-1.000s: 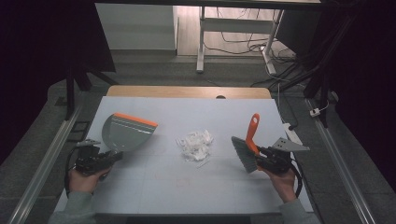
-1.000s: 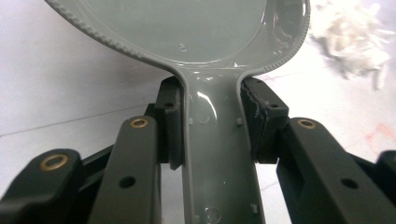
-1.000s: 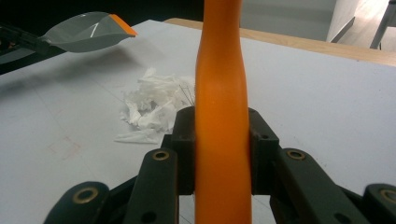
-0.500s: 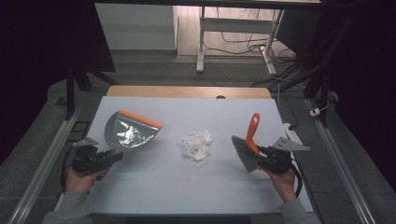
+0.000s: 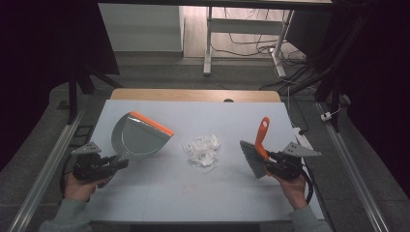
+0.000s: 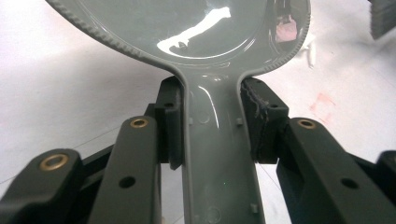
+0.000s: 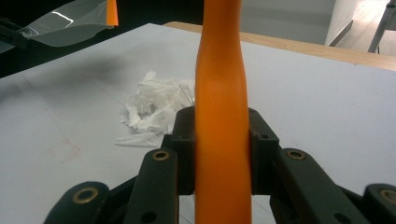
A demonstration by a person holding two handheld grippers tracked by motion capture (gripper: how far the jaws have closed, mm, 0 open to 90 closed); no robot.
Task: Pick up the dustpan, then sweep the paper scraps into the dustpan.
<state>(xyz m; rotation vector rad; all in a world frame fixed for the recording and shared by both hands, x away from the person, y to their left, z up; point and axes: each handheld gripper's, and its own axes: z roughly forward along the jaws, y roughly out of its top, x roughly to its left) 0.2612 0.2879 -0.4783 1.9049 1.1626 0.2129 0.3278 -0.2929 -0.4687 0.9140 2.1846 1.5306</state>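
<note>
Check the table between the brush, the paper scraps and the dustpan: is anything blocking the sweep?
Nothing visible. The paper scraps lie on bare table between the brush in the right gripper and the dustpan held by the left gripper.

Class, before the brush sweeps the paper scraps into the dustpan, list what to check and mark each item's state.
1. Left tongs clamp the dustpan handle: ok.
2. Right tongs clamp the brush handle: ok.
3. Paper scraps lie between dustpan and brush: ok.
4. Dustpan's orange lip resting flat on the table: not ok, the pan is raised and tilted.
5. Bristles touching the table: cannot tell.
</note>
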